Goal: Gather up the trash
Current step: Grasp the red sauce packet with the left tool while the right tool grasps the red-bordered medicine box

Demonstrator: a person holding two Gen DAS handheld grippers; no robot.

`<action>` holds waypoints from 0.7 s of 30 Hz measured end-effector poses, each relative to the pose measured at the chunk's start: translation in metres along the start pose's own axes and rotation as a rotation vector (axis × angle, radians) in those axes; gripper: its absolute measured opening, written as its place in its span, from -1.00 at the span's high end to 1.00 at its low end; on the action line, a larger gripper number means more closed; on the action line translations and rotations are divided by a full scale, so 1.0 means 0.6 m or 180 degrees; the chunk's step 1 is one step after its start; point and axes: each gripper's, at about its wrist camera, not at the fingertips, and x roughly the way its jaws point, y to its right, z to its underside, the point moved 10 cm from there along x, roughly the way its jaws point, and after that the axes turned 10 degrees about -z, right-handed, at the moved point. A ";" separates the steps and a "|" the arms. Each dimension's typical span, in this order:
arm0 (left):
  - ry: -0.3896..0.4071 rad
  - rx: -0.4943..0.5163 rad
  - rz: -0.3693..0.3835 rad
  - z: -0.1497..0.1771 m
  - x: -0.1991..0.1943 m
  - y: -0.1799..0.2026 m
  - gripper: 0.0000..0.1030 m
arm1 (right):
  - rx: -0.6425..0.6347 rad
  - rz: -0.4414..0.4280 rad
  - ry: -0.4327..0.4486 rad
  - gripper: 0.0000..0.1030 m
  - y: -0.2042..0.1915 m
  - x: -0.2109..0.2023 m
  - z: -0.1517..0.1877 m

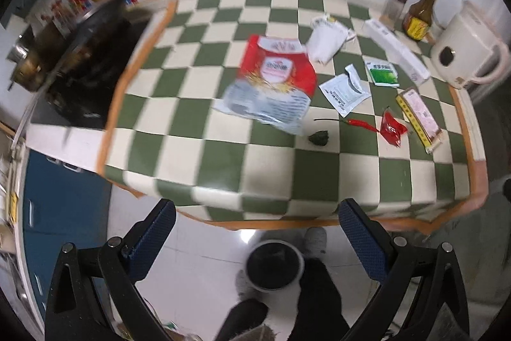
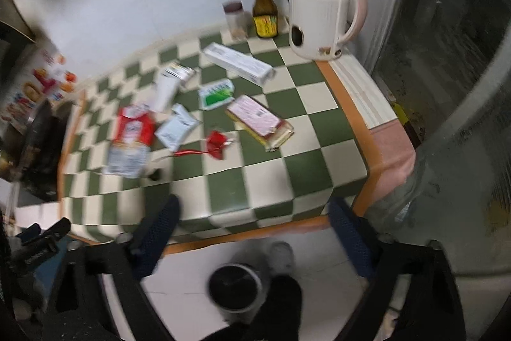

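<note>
Looking through my left wrist view first, I see my left tongs gaping wide with nothing between the pads, hanging off the near edge of the checked counter. The trash lies well ahead on it: a big red bag, a white packet, a green packet, a chilli and a red wrapper just beside it. The bin stands on the floor below, close to my foot. The risk, as I judge it, is clipping the counter edge, since the picture is smeared and my aim is loose.

In the right wrist view my right tongs are also released and empty, again short of the counter edge. The pink box lies nearest them; the kettle and the bottle stand at the back. Reaching too far could knock those over. The thin wrappers lie flat, so the pads may skid over them, and a dropped piece could miss the bin.
</note>
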 end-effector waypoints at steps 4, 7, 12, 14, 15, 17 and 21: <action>-0.0248 0.0067 -0.0067 -0.033 0.064 0.075 -0.93 | -0.0159 -0.0015 -0.0373 -0.56 0.043 0.142 -0.063; -0.0504 0.0155 -0.0076 -0.053 0.124 0.139 -0.54 | -0.0395 -0.0020 -0.0675 -0.56 0.053 0.254 -0.103; -0.0795 0.0178 -0.0011 -0.069 0.180 0.207 -0.43 | -0.0854 0.0057 -0.1042 -0.56 0.046 0.394 -0.129; -0.0824 0.0202 0.0107 -0.075 0.184 0.236 -0.43 | -0.1012 0.0063 -0.1198 -0.56 0.046 0.444 -0.132; -0.0832 0.0226 0.0155 -0.077 0.185 0.250 -0.43 | -0.1039 0.0056 -0.1268 -0.53 0.049 0.461 -0.130; -0.0874 0.0304 0.0310 -0.081 0.184 0.285 -0.43 | -0.1001 -0.0016 -0.1205 -0.40 0.056 0.466 -0.138; -0.0877 0.0441 0.0566 -0.091 0.181 0.351 -0.43 | -0.0689 0.0093 -0.1138 -0.37 0.130 0.451 -0.138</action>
